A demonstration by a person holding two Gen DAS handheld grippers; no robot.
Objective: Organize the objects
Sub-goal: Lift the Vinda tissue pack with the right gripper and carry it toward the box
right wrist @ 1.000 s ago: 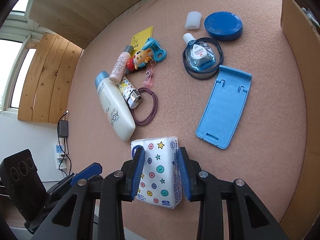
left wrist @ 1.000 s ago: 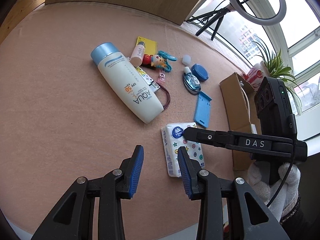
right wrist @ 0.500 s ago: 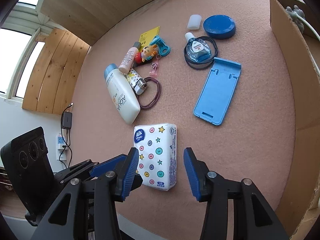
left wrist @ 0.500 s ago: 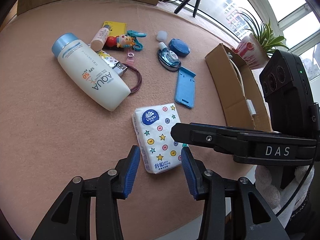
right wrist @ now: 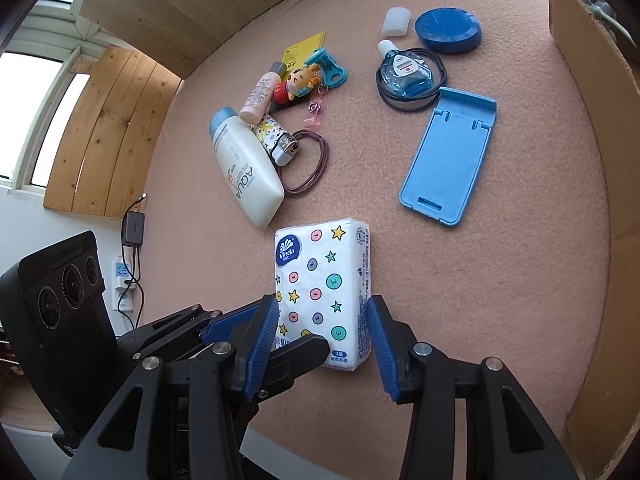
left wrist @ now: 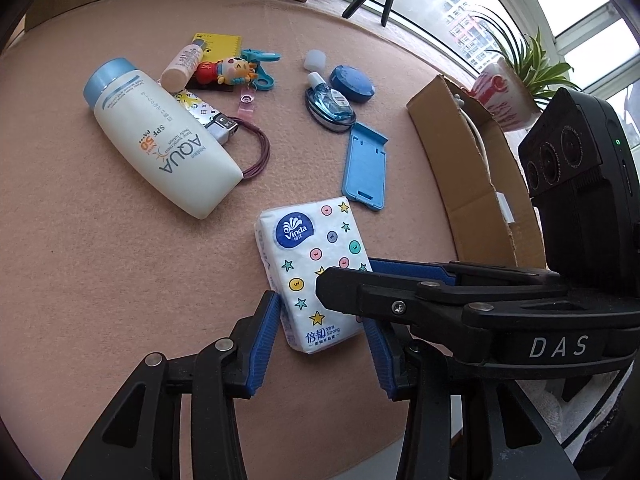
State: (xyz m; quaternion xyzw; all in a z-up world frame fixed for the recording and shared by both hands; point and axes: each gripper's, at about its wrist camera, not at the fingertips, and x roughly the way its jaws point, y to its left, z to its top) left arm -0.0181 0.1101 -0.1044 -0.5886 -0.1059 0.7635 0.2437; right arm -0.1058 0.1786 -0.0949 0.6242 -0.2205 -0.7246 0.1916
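On the pink mat (right wrist: 500, 260), a tissue pack (right wrist: 324, 280) lies flat. Both the left gripper (left wrist: 322, 340) and the right gripper (right wrist: 322, 330) straddle its near end, jaws released, pads not pressing.

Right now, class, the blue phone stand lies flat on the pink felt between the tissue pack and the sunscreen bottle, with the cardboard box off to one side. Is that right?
Not quite. The blue phone stand lies flat on the pink felt, but between the tissue pack and the cardboard box, not the sunscreen bottle, which lies on the pack's other side. The right wrist view shows it.
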